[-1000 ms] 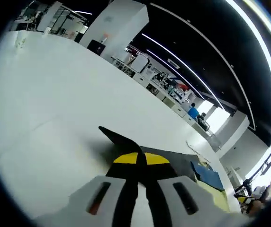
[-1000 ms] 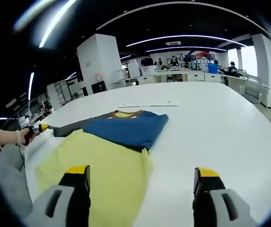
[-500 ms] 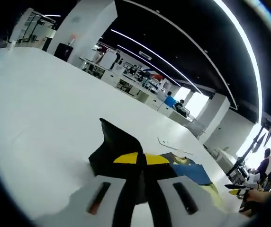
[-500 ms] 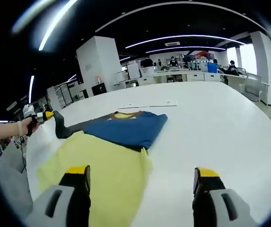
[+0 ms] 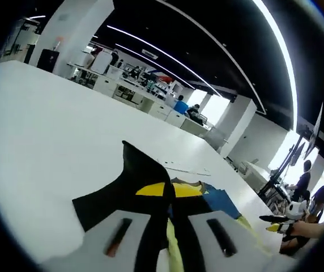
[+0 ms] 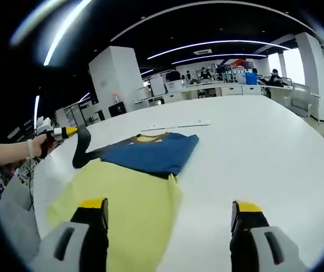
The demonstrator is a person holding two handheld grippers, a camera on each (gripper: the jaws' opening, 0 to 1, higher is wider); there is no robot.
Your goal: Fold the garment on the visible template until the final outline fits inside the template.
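Left gripper (image 5: 169, 195) is clamped on the black sleeve (image 5: 133, 181) of the garment, jaws pinched together with the cloth bunched between them and lifted off the white table (image 5: 43, 124); in the right gripper view you see that same gripper (image 6: 65, 132) at 9 o'clock, with the sleeve (image 6: 81, 150) hanging from it in a curl. Right gripper (image 6: 169, 212) is spread wide and holds nothing, hovering above the yellow hem part of the garment (image 6: 122, 198). Garment lies flat ahead of your right claw, long axis running from 6 o'clock up toward 12, yellow lower half nearest, blue folded panel (image 6: 150, 153) beyond it, collar farthest. Sleeve sits off the left edge of the body, so your left hand is the nearer one; the fold likely goes from 9 o'clock inward toward 3, across the blue panel. Template outline: cannot make it out under the cloth. A thin white strip (image 6: 176, 124) lies past the collar. No containers in sight.
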